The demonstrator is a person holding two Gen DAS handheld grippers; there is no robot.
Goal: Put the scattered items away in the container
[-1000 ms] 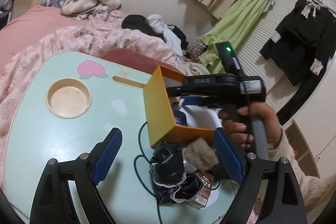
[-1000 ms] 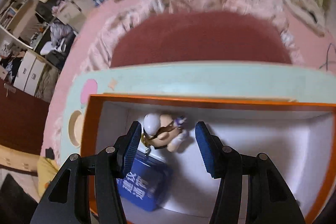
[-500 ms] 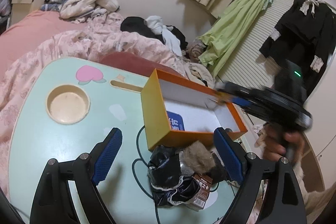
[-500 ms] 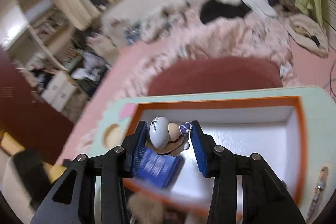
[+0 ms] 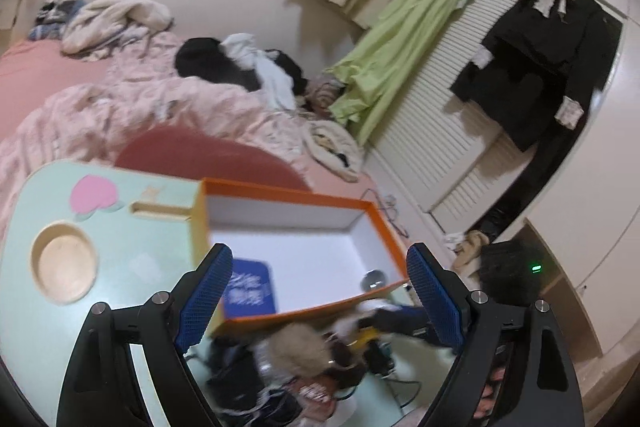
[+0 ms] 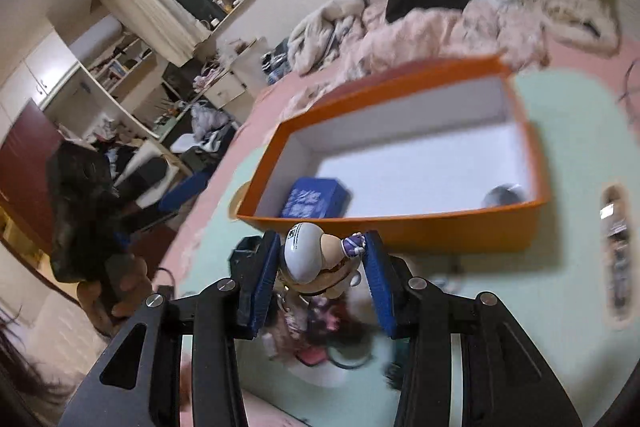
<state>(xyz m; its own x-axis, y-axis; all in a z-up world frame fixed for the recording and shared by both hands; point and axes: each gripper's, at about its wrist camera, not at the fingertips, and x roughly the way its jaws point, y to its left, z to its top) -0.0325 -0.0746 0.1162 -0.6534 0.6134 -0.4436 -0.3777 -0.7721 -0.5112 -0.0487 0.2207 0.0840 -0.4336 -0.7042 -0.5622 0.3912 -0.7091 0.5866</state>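
An orange box (image 6: 400, 227) with a white inside stands on the mint table (image 6: 568, 131). In it lie a blue packet (image 6: 316, 197) and a grey round thing (image 6: 504, 195). My right gripper (image 6: 322, 243) is shut on a small figurine (image 6: 308, 259) with a grey-white head, held in front of the box's near wall, above a blurred heap of loose items (image 6: 320, 315). In the left wrist view my left gripper (image 5: 319, 255) stands wide open and holds nothing, over the box (image 5: 288, 227). Below it lie a furry pom (image 5: 296, 347) and dark cables.
The table has a round cup recess (image 5: 64, 263) and a pink peach sticker (image 5: 94, 193) at its left. A bed with a pink duvet (image 5: 120, 107) lies behind it. Clothes hang on louvred doors (image 5: 440, 147) at the right. A hand (image 6: 116, 291) holds the left gripper.
The right gripper closed on the figurine that lay in the box and drew it back over the near wall. The left gripper rose, so more of the box's inside shows.
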